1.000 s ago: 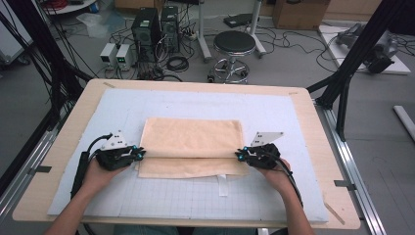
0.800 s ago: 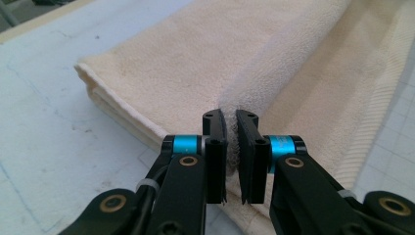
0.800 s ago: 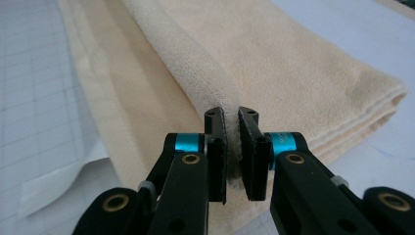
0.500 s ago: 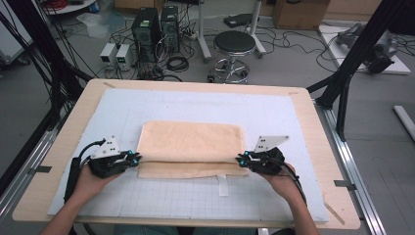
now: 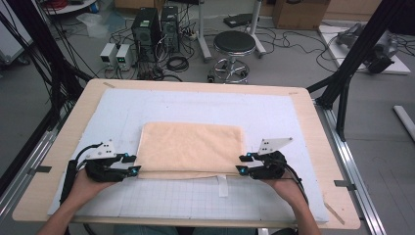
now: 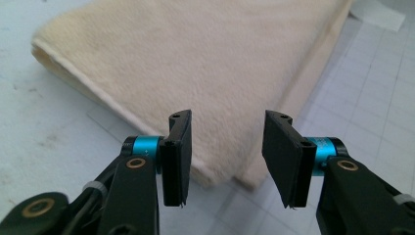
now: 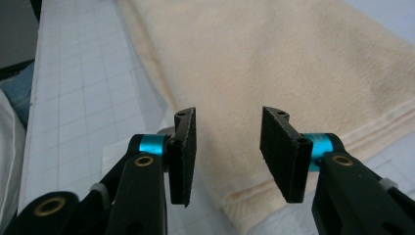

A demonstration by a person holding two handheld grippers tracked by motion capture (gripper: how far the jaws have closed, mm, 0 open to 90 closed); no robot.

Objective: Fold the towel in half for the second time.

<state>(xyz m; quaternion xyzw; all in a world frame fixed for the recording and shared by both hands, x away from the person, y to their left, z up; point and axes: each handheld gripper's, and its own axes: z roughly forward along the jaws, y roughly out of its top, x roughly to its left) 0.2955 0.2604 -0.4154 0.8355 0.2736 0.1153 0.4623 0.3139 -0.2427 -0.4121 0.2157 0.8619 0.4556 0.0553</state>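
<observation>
1. This is a robotics or engineering lab, not a home.
2. Two desktop computer towers (image 5: 156,29) stand on the bare grey floor (image 5: 293,63), with loose cables (image 5: 181,63) tangled around them.
3. Two small bench power supplies (image 5: 116,54) sit beside the towers.
4. A round black stool (image 5: 235,44) stands behind the table.
5. Black metal frame struts (image 5: 359,54) flank the work table (image 5: 313,112), which carries a gridded white mat (image 5: 195,198).
6. A cardboard box (image 5: 298,12) stands at the back.
</observation>
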